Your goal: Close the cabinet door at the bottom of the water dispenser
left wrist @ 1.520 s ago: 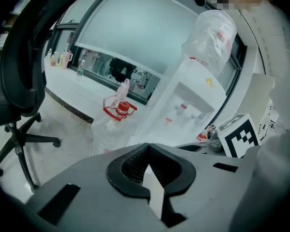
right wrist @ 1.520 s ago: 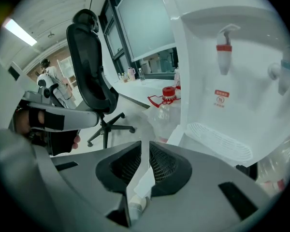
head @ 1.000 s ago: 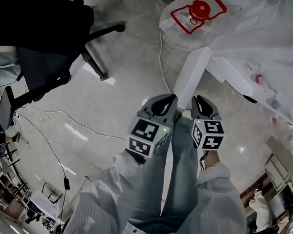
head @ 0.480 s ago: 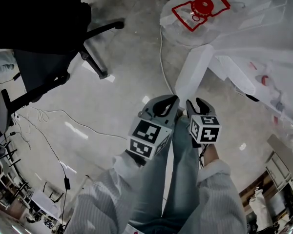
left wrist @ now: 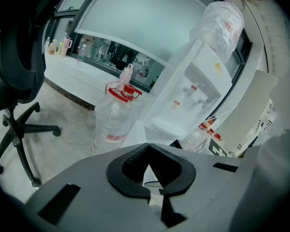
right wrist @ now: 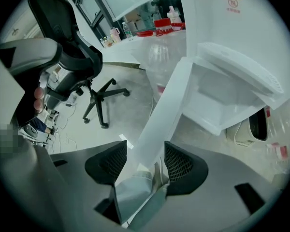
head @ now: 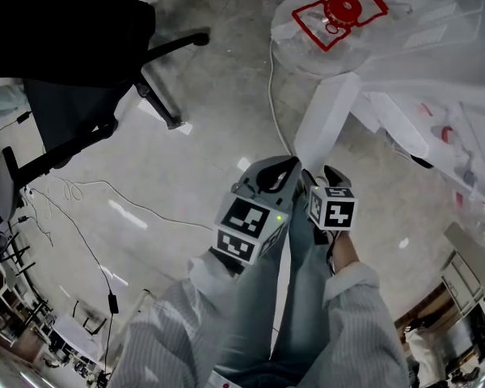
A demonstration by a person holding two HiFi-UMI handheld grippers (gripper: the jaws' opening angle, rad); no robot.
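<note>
From where I stand, the person leans over the base of the water dispenser [left wrist: 203,83] with a gripper in each hand. Both grippers point down toward the concrete floor [head: 202,136].

The cabinet door [head: 327,120] at the bottom of the dispenser is swung wide open. It is a plain white panel, and its free edge juts out toward the person's legs [head: 299,297]. The white compartment [right wrist: 217,100] behind it lies exposed.

The right gripper [head: 319,178] is at that free edge with its jaws opening. In the right gripper view, the door's edge runs up between the two ribbed pads [right wrist: 176,161]. I see no pad pressing on the door (the gap looks slim on both sides).

The left gripper [head: 289,166] hangs just beside the right one. Its jaws are closed tip to tip, with nothing caught between them. In its own view the black fingertips [left wrist: 135,161] meet in a point.

A big clear water bottle [head: 331,23] with a red cap stands on the floor beyond the door. A white cable [head: 271,87] trails past it. A black office chair [head: 73,47] sits well apart, on the person's left.
</note>
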